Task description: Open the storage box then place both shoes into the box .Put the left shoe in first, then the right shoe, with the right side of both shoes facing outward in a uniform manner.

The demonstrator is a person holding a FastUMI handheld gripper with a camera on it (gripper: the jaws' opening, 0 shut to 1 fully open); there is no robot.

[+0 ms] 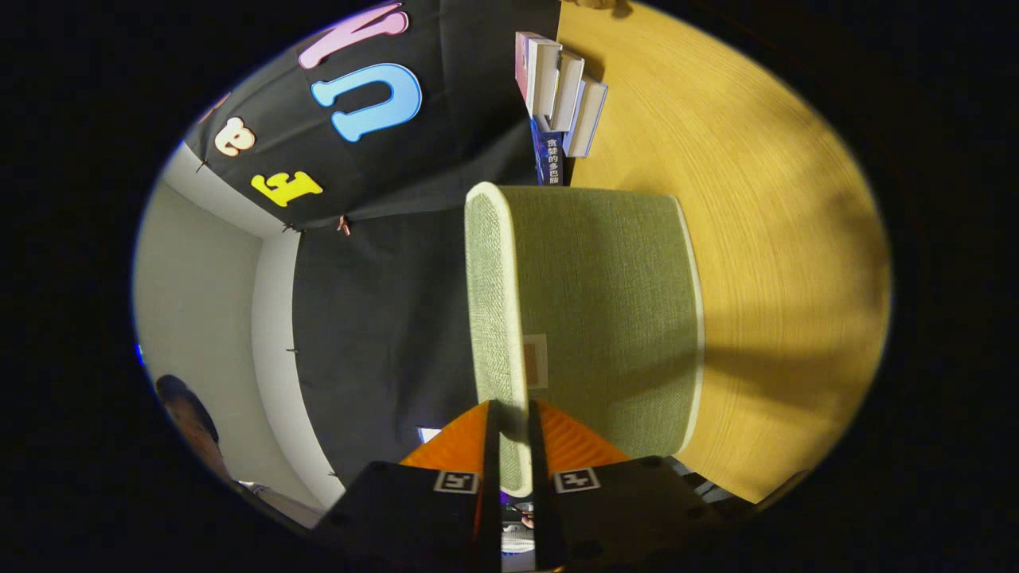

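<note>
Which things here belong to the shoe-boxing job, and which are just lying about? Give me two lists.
Job in hand:
- storage box, green fabric
- claw, both fingers pinching the box's cream-edged rim

Lying about:
- books, beyond the box
- wooden table under them

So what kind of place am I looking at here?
Probably a staged recording booth, not a lived-in room: black cloth wall pinned up behind a wooden table, some books standing at the back. The gripper is shut on the green fabric lid of the storage box.
</note>
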